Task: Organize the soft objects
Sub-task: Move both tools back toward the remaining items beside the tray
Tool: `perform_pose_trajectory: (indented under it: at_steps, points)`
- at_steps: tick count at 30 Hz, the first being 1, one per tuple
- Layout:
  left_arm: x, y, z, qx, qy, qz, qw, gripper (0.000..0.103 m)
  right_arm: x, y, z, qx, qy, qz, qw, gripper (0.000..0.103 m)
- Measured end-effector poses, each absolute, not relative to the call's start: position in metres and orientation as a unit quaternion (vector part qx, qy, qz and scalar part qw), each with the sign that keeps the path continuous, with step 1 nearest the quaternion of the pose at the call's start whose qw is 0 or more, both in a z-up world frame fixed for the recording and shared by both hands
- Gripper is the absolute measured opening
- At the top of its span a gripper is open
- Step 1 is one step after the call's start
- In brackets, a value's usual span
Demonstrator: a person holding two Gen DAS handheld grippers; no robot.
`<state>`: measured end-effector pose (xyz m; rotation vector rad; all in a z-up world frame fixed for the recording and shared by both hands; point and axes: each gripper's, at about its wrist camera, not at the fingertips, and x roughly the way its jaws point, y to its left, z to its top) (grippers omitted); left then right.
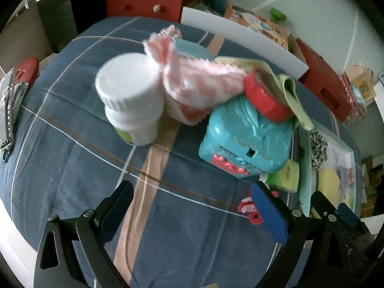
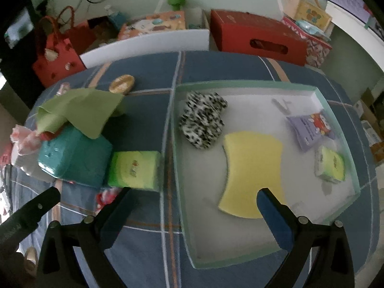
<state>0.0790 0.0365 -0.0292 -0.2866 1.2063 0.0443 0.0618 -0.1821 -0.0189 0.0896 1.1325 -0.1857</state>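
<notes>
Left wrist view shows the left gripper (image 1: pixel 192 206) with its jaws spread wide and nothing between them, above a blue plaid bedspread (image 1: pixel 72 158). Ahead of it stands a white plastic screw-cap bottle (image 1: pixel 130 96), and draped against that bottle lies a fluffy pink-and-white cloth (image 1: pixel 192 81). The cloth's far end reaches a turquoise plastic toy box with red buttons (image 1: pixel 249 141), which carries a red roll of tape (image 1: pixel 264 96) and a pale green cloth (image 1: pixel 292 96) on top. A small pink-and-red crocheted piece (image 1: pixel 249 210) lies on the bedspread just beside the right finger.

Right wrist view shows the right gripper (image 2: pixel 194 206) also wide apart and empty, hovering over the near edge of a shallow white tray with a mint-green rim (image 2: pixel 336 206). Inside the tray lie a yellow curved sponge (image 2: pixel 252 168), a black-and-white spotted fuzzy item (image 2: pixel 204 122) touching the sponge's far corner, a purple printed packet (image 2: pixel 309 129) and a small green-and-white tissue pack (image 2: pixel 331 165). Left of the tray, on the bedspread, a second green tissue pack (image 2: pixel 134 170) sits against the turquoise toy box, with the pale green cloth spread over the box's top.
</notes>
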Motion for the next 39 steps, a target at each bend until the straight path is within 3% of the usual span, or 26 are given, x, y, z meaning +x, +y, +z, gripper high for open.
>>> perform_pose_trajectory:
  at_steps: [17, 39]
  points:
    - [0.092, -0.007, -0.057, -0.111, 0.613, -0.026, 0.782, 0.098, 0.061, -0.204, -0.027, 0.082, 0.550, -0.103, 0.825, 0.102]
    - [0.118, -0.092, -0.073, -0.079, 0.620, -0.057, 0.779, 0.098, 0.056, -0.231, -0.028, 0.134, 0.544, -0.122, 0.819, 0.102]
